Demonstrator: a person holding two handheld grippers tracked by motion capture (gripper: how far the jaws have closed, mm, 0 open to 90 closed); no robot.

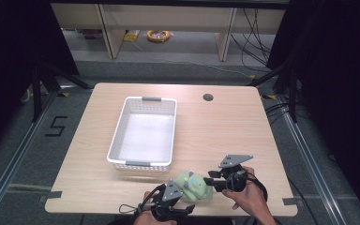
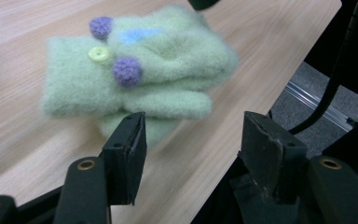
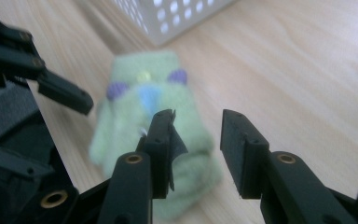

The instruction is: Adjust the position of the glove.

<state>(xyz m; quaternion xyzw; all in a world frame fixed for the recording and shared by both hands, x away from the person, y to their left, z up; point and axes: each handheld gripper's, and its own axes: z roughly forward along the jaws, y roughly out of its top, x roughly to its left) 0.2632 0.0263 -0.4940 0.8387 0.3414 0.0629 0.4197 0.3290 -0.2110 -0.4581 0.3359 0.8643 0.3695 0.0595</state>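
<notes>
Green fleece mitten (image 1: 193, 186) lies flat on the tabletop (image 1: 225, 136), lower centre of the high view, just below the white basket (image 1: 122, 125) and apart from it. Decoration: two purple pompoms, a yellow button (image 2: 99, 54), a blue patch.

Left claw (image 1: 180, 197) sits at the lower left of the mitten; in the left gripper view its jaws are spread, and the thumb of the mitten lies just beyond the tips, not pinched. Right claw (image 1: 209, 181) is at the mitten's right edge; in the right gripper view its jaws stand parted over the near end of the fleece, nothing squeezed between the pads as far as I can tell.

Handling, as a judgement: light, soft, limp. It will fold and sag when lifted by one end, and a shallow pinch may catch only the top layer of nap. The thick folded body should give a surer hold than the thumb or a pompom. Not fragile; fleece on rubber pads is unlikely to slip.

Hard to read: the mitten is blurred in the right gripper view. Whether this is one mitten or a stacked pair cannot be told. The underside is hidden.
</notes>
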